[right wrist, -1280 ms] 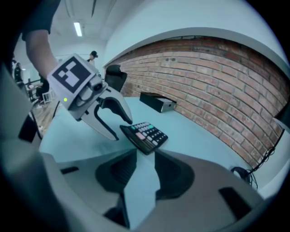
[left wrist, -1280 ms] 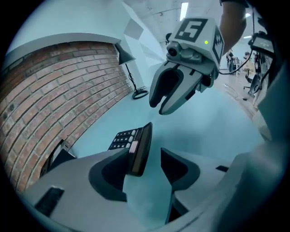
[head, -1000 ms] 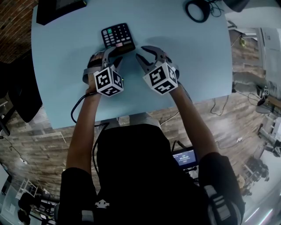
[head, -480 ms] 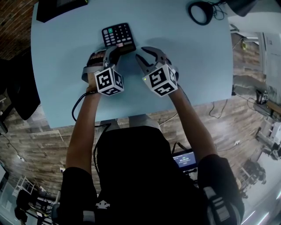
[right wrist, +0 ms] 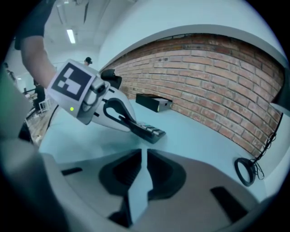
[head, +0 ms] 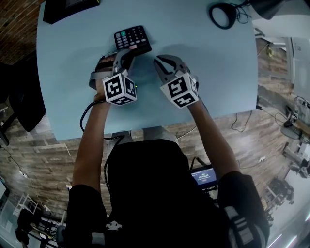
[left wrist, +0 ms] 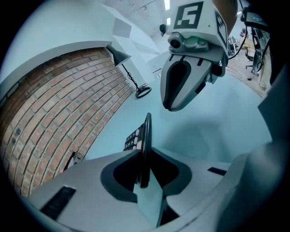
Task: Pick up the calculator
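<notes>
The black calculator (head: 131, 38) with white, green and red keys is on the pale blue table (head: 203, 72), ahead of both grippers. My left gripper (head: 127, 52) has its jaws closing on the calculator's near edge, and the pads press on it. In the left gripper view the calculator (left wrist: 145, 131) stands edge-on between the jaws of the left gripper (left wrist: 144, 156). The right gripper view shows the calculator (right wrist: 148, 130) tilted, near end raised in the left gripper (right wrist: 135, 126). My right gripper (head: 158, 62) hovers just to the right, shut and holding nothing, as its own view (right wrist: 146, 152) shows.
A coiled black cable (head: 220, 12) lies at the table's far right. A black box (head: 68, 7) sits at the far left corner, against a brick wall (right wrist: 213, 81). The table's near edge is right behind the grippers.
The left gripper's jaws have gone from wide open to closed on the calculator's near edge, and that end has risen a little. The right gripper has stayed put.
</notes>
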Motion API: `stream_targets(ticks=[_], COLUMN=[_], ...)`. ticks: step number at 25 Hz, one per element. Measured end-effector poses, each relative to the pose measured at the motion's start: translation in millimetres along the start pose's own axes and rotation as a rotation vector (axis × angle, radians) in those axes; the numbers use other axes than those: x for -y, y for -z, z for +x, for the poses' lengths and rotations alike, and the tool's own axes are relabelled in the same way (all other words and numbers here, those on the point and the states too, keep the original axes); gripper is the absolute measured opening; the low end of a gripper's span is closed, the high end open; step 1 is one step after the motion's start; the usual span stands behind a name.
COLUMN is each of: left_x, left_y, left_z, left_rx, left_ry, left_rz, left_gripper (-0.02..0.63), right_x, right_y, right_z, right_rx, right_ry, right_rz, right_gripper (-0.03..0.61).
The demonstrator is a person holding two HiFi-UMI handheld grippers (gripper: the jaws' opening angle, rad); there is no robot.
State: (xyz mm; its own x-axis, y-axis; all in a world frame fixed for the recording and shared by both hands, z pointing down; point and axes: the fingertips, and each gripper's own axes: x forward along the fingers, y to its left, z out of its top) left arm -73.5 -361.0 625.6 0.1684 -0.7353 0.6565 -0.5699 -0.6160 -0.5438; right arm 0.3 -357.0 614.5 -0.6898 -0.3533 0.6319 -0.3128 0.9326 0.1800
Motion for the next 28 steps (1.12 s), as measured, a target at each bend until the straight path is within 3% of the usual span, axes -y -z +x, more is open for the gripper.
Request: stream_targets(ticks=[3, 16, 28], left_x=[-9, -34, -56], left_y=[-7, -22, -50], left_z=[-6, -39, -82], left_rx=[0.012, 0.049, 0.153], left_ry=[-0.017, -0.049, -0.078], left_rz=[-0.027, -0.094, -0.270], left_gripper=[0.075, 0.071, 0.069], right_x=[5, 8, 16], right_y=[-6, -29, -62], right_z=[-4, -15, -39], right_rx=[0.014, 0.057, 0.149], right_ry=[0.020, 0.021, 0.019], right_rz=[0.001, 0.054, 0.196], right_gripper=[0.005, 0.005, 0.005])
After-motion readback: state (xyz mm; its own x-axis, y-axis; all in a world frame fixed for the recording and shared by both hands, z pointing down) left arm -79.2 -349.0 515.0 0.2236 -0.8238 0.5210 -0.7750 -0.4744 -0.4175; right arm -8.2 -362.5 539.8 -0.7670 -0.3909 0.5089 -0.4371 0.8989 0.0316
